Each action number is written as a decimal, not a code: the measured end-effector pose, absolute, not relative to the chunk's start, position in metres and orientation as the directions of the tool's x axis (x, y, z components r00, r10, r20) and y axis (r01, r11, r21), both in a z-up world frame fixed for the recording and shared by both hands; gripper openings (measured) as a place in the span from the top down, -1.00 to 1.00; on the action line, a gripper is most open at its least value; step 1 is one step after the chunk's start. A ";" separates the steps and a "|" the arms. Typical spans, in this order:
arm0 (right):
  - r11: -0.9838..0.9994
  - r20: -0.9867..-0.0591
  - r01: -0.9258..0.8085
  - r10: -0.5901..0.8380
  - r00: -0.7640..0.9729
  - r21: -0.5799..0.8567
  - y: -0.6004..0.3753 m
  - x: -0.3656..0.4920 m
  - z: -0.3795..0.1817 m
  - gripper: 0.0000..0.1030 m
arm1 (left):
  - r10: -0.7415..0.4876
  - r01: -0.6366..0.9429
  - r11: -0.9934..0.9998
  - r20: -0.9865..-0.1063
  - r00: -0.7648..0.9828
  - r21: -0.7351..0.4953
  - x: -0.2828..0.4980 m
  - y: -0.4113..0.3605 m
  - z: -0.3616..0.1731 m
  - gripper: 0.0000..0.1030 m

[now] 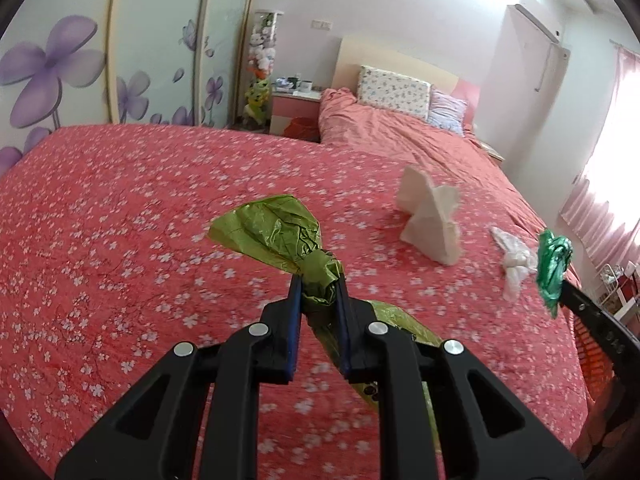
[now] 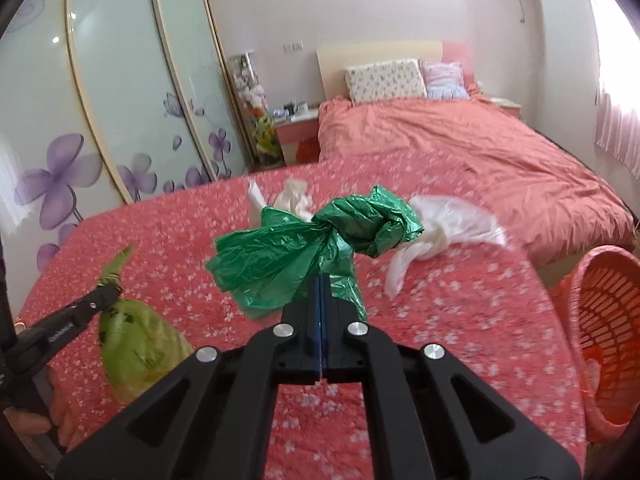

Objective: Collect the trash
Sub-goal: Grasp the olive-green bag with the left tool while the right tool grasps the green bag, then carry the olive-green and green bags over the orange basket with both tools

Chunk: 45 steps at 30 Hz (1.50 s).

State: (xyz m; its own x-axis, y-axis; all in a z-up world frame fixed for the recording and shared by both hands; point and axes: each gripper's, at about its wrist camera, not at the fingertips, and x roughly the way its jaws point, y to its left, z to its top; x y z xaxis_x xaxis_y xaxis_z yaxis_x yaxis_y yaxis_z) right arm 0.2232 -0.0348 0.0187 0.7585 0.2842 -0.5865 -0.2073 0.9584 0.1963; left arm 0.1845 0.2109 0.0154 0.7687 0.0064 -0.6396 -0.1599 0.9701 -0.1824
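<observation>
While both grippers are loaded, the thing to watch is where the orange basket point(image 2: 600, 340) sits: off the right-hand edge of the flowered bedspread point(image 2: 460, 320), low and beside the right gripper point(image 2: 321, 280), with its open mouth tipped toward the bed; the left gripper point(image 1: 318, 284) is on the far side from it, well apart. The right gripper's fingers are pressed almost flat together on a thin fold of the dark green bag point(image 2: 320, 240), whose knotted bulk stands up and forward of the tips, clear of the cloth; the left gripper pinches the twisted neck of the light green bag point(image 1: 276, 232), jaws held a little apart by the bunched plastic, the free end fanning out ahead and the fuller body hanging down beneath the fingers.

So, to my eye, the right hand has the short trip: a swing rightward and down should bring its bag over the rim; the left would have to cross the whole width of the bed, or wait its turn.

Two pieces lie uncollected on the spread ahead: a knotted white bag point(image 2: 432, 236) toward the basket side, and a folded white tissue point(image 1: 432, 216) standing further in; either is nearer the right hand than the left.
</observation>
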 end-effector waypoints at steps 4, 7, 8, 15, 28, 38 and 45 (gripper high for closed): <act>0.963 -0.562 -0.191 0.266 0.784 0.189 -0.052 0.208 0.032 0.97 | -0.018 -0.124 0.975 -0.626 0.780 -0.184 0.182 0.194 0.025 0.69; 0.966 -0.548 -0.173 0.251 0.798 0.191 -0.067 0.196 0.039 0.97 | -0.044 -0.096 0.977 -0.618 0.785 -0.190 0.181 0.181 0.032 0.69; 0.967 -0.543 -0.164 0.244 0.804 0.193 -0.073 0.191 0.041 0.97 | -0.051 -0.086 0.978 -0.615 0.787 -0.191 0.181 0.176 0.033 0.69; 0.976 -0.527 -0.103 0.191 0.828 0.192 -0.109 0.170 0.045 0.97 | -0.107 -0.008 0.982 -0.598 0.794 -0.186 0.180 0.138 0.043 0.69; 0.981 -0.512 0.048 0.057 0.857 0.190 -0.179 0.139 0.038 0.96 | -0.240 0.156 0.969 -0.592 0.769 -0.189 0.185 0.059 0.044 0.69; 0.967 -0.498 0.180 -0.068 0.864 0.179 -0.235 0.116 0.028 0.96 | -0.362 0.309 0.931 -0.579 0.731 -0.192 0.187 -0.005 0.041 0.69; 0.950 -0.509 0.242 -0.112 0.853 0.196 -0.267 0.112 0.015 0.96 | -0.418 0.397 0.902 -0.576 0.702 -0.170 0.186 -0.053 0.035 0.69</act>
